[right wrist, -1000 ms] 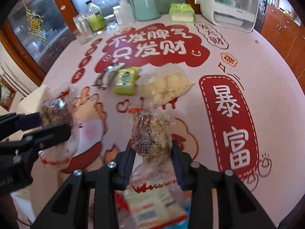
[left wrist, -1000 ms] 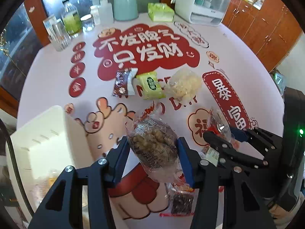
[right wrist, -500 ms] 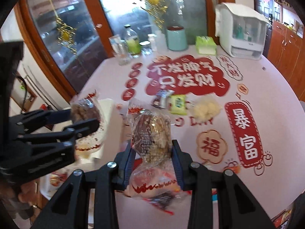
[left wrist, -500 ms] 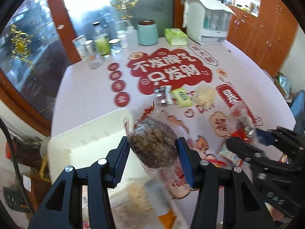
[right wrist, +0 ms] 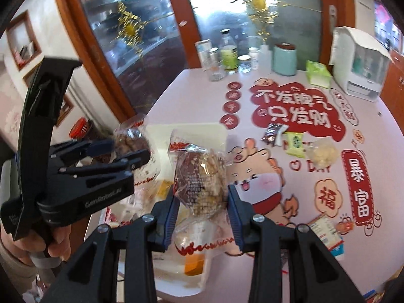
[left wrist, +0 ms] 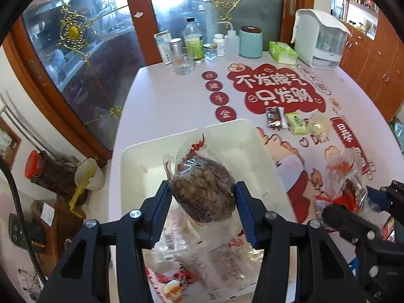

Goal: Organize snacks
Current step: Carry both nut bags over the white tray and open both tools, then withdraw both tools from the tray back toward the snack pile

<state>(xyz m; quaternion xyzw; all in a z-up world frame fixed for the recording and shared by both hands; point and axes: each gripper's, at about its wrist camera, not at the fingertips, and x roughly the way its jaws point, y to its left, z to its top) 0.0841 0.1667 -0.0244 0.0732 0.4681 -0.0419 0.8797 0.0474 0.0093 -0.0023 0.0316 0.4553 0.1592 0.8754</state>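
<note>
White plastic forms the storage bin (left wrist: 141, 161) at the near left of the table (left wrist: 161, 96), and the left gripper (left wrist: 202, 202) hangs over it, its blue-padded jaws clamped on a clear bag of brown nut clusters (left wrist: 202, 189). That bag is in the air above the bin's open interior, tilted, with its red-printed top leaning away. Below it, flat packets with red print (left wrist: 199, 272) already lie in the bin's near end.

The right gripper (right wrist: 202, 202) is closed on a second clear bag of nut brittle (right wrist: 199, 179), held up over the bin's right edge (right wrist: 192, 128); more packets show under it. Seen from the right wrist, the left gripper (right wrist: 126, 151) with its bag (right wrist: 131, 139) sits to the left, a hand (right wrist: 32, 247) round its handle.

Farther out on the tablecloth lie a dark brown wrapper (left wrist: 274, 116), a green packet (left wrist: 296, 122) just beside it and a clear bag of pale pieces (left wrist: 319, 125) next along. Bottles, jars and a teal canister (left wrist: 250, 41) line the far edge.
</note>
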